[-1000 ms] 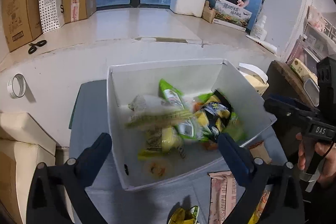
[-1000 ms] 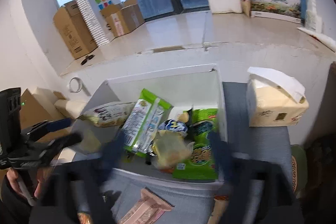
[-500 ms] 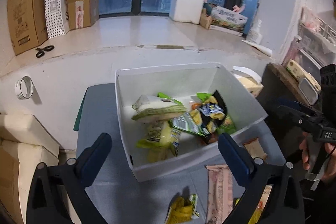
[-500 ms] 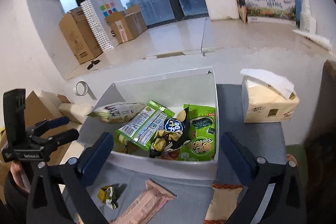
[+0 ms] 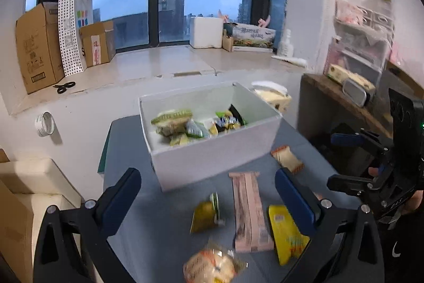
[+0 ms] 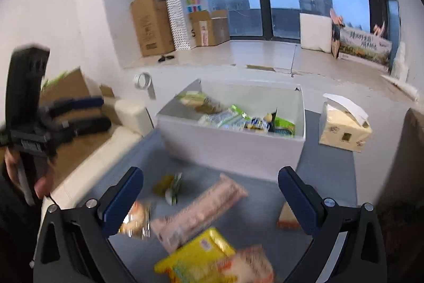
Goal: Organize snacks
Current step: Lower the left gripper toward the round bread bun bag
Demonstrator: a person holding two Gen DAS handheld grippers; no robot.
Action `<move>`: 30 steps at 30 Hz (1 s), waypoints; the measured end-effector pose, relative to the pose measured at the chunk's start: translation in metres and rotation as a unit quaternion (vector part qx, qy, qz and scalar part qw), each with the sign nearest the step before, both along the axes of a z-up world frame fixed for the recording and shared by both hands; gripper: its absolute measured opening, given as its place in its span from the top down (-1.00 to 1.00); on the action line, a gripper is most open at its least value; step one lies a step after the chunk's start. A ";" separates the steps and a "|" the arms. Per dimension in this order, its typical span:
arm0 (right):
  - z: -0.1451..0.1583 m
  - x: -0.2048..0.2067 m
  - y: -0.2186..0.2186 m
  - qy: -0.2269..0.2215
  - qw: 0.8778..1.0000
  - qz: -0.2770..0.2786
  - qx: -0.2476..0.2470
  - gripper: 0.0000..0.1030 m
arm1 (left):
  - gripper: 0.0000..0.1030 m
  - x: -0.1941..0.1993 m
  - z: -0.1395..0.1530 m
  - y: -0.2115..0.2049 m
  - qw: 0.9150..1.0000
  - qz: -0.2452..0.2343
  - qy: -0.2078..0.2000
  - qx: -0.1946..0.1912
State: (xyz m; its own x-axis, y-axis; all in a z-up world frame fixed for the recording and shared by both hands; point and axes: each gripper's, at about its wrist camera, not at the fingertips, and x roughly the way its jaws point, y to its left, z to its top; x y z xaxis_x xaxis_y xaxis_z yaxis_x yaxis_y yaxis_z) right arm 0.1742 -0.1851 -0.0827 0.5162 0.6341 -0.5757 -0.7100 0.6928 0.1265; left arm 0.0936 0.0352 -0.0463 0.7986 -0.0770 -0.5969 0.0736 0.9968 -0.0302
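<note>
A white box on the grey table holds several snack packets. In front of it lie loose snacks: a long pink bar, a yellow packet, a small yellow-green packet, an orange-white packet and a round orange snack. My left gripper is open and empty above these snacks. My right gripper is open and empty, also over them; it also shows at the right of the left wrist view.
A tissue box stands right of the white box. A tape roll hangs on the wall at left. Cardboard boxes and scissors sit on the window ledge. A wooden shelf stands at right.
Both grippers have pulled back from over the white box toward the table's near side, so the loose snacks in front of the box have come into view. Both stay open.
</note>
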 end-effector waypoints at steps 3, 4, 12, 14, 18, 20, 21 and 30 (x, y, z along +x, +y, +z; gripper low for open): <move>-0.019 -0.025 -0.010 0.014 1.000 -0.007 0.000 -1.00 | -1.00 -0.015 -0.017 -0.004 1.000 -0.004 0.020 0.006; -0.026 -0.029 -0.013 0.028 1.000 -0.007 0.001 -1.00 | -1.00 -0.018 -0.022 -0.005 1.000 -0.007 0.028 0.005; -0.069 -0.047 -0.038 0.090 0.995 -0.033 0.009 -1.00 | -1.00 -0.031 -0.081 -0.018 0.991 -0.065 0.095 0.075; -0.071 -0.049 -0.043 0.091 0.995 -0.043 0.012 -1.00 | -1.00 -0.029 -0.100 -0.021 0.983 -0.096 0.123 0.098; -0.075 -0.053 -0.053 0.098 0.994 -0.054 0.019 -1.00 | -1.00 -0.023 -0.132 -0.024 0.968 -0.128 0.166 0.139; -0.079 -0.054 -0.058 0.102 0.993 -0.059 0.022 -1.00 | -1.00 -0.021 -0.142 -0.025 0.962 -0.145 0.182 0.145; -0.080 -0.055 -0.059 0.104 0.992 -0.061 0.023 -1.00 | -1.00 -0.020 -0.146 -0.026 0.959 -0.153 0.187 0.145; -0.087 -0.063 -0.065 0.107 0.992 -0.059 0.033 -1.00 | -1.00 -0.005 -0.167 -0.022 0.951 -0.187 0.213 0.122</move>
State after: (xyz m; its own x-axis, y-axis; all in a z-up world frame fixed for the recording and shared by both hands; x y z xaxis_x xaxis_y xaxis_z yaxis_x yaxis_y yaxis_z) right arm 0.1108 -0.2503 -0.1700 0.4602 0.6169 -0.6385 -0.5763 0.7546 0.3137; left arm 0.0882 0.0135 -0.2129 0.4241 -0.1260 -0.8968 0.4583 0.8839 0.0926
